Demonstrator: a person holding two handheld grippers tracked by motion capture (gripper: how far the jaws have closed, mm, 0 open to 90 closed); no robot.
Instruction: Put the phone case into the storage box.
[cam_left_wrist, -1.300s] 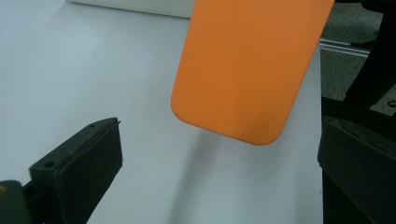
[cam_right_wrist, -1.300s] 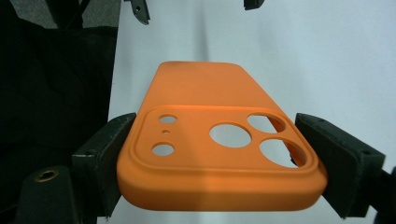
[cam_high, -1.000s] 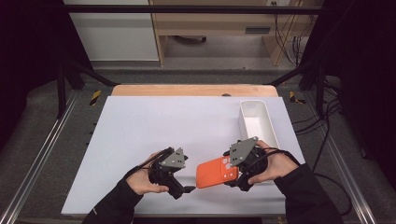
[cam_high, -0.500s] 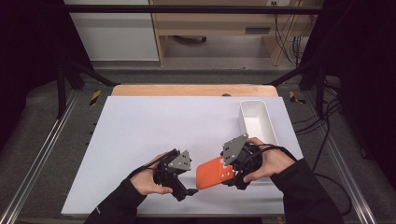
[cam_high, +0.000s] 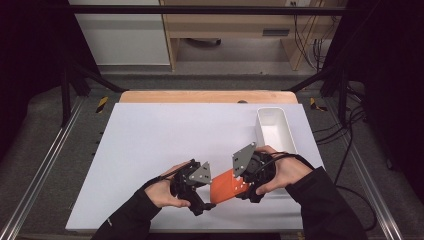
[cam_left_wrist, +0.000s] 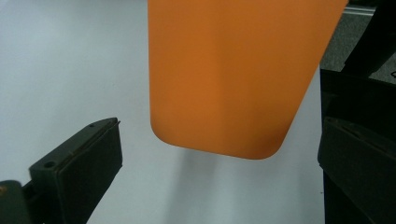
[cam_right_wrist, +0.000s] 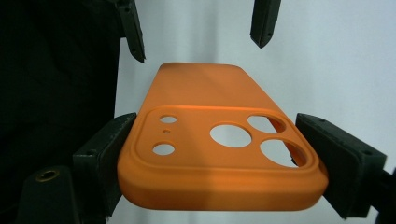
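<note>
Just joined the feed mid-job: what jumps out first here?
The bright orange soft phone case, held above the white table near its front edge, with the right gripper shut on its camera-cutout end. The left gripper faces its plain end, jaws apart around it, not touching. A white oblong plastic bin sits at the table's right.

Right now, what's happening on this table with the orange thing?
A person is working with a two-jaw gripper in each hand. The right gripper is shut on the camera end of an orange phone case, holding it above the white table. The left gripper is open, its jaws standing either side of the case's plain end without touching it, apparently ready to take hold. A white rectangular bin sits on the table beyond the right hand.
</note>
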